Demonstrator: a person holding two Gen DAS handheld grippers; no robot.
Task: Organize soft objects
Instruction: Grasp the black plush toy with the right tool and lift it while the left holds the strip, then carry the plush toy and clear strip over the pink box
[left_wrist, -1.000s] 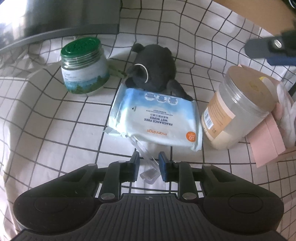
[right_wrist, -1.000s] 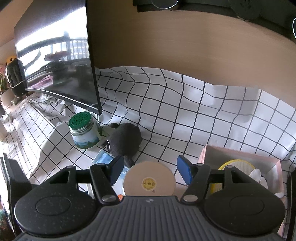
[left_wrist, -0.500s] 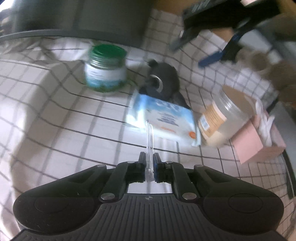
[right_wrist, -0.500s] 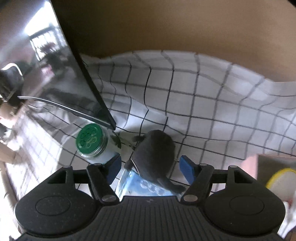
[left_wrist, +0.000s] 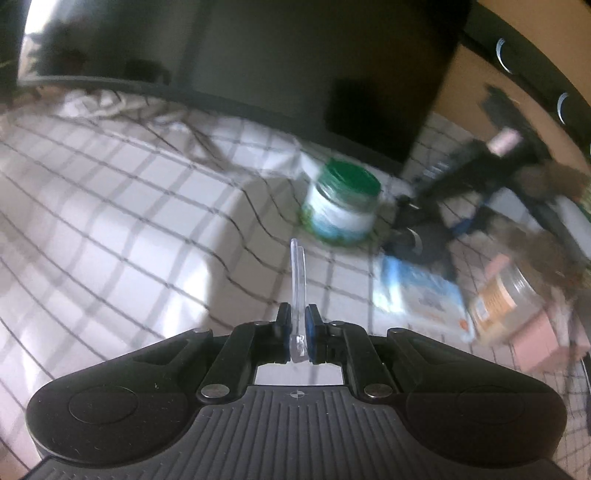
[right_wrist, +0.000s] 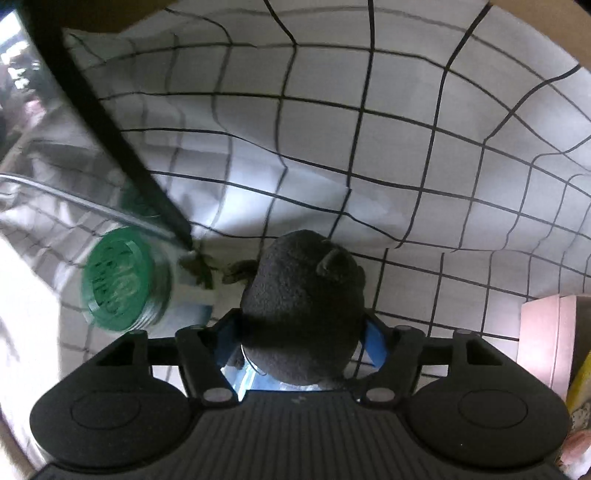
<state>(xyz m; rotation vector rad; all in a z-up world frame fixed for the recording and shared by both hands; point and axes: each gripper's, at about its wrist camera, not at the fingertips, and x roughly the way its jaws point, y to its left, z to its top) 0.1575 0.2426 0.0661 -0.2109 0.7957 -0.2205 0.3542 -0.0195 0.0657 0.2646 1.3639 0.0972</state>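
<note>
The dark grey plush toy (right_wrist: 303, 310), fuzzy and rounded with a small ear at two o'clock, sits on the checked tabletop (right_wrist: 406, 147) between my right claw's (right_wrist: 301, 338) closing fingers. My left claw (left_wrist: 297, 332) pinches a clear plastic strip (left_wrist: 297, 280).

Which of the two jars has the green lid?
The short jar beside the dark plush toy, below the monitor. The other, taller jar has a tan lid and orange label, beside the pink box.
</note>
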